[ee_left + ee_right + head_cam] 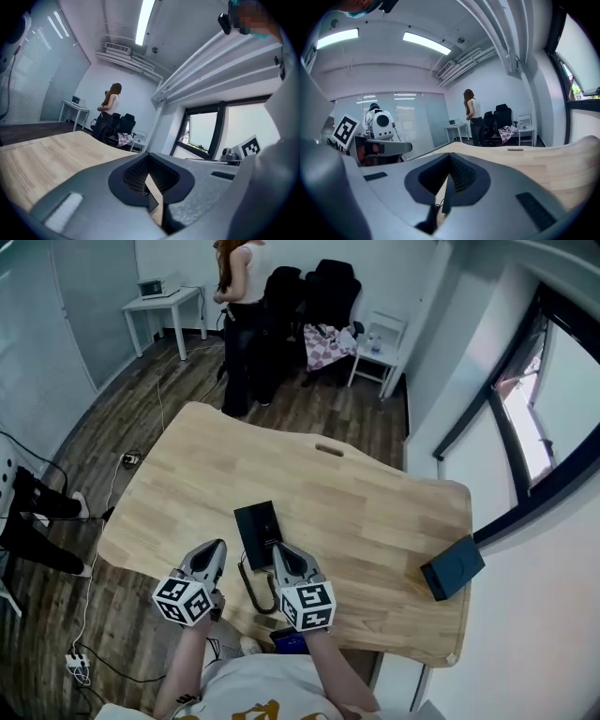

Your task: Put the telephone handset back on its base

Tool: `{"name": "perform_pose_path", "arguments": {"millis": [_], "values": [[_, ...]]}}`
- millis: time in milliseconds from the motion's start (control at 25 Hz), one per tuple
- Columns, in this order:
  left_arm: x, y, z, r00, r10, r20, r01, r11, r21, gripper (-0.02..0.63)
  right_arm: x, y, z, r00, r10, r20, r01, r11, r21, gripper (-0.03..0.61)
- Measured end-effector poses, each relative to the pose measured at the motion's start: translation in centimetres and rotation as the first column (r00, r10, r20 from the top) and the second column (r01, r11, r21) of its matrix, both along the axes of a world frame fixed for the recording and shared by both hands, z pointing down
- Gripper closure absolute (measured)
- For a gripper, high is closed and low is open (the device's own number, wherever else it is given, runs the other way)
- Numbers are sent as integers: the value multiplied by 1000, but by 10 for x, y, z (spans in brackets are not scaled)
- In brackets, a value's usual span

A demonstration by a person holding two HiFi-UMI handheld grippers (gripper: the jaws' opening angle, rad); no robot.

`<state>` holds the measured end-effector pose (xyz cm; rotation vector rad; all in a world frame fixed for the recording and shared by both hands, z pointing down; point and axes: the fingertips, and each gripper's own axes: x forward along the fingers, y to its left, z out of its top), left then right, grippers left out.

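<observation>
Both grippers had their jaws closed on nothing, with the phone just ahead.
Left gripper (pixel 217 547) and right gripper (pixel 280 551) flanked the black phone (pixel 258 531) at mid-frame on the table (pixel 375 502). Its long axis ran up-frame and the right jaws were nearer; the handset was indistinct.

Bright, even indoor light fills the room. Long ceiling lights (pixel 144 21) glow white overhead, blown out to plain strips, and daylight comes through the window (pixel 562 404) at the right. The pale wooden table (pixel 375 502) is evenly lit, with only faint, soft shadows. All three views bend strongly toward the edges, and both gripper views darken to black corners. Up close, the left gripper (pixel 149 161) and right gripper (pixel 449 164) look slightly soft; the room behind stays clear.
</observation>
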<state>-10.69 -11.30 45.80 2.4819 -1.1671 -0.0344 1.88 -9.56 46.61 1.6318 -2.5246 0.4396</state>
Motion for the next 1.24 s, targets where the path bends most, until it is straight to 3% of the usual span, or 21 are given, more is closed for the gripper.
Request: {"name": "perform_pose_path", "arguments": {"millis": [1240], "values": [[-4,1,-1,1000,-4,28,3,1000,18,612,1,3,-4,1000,7,-26,-7,1000,27,572]]}}
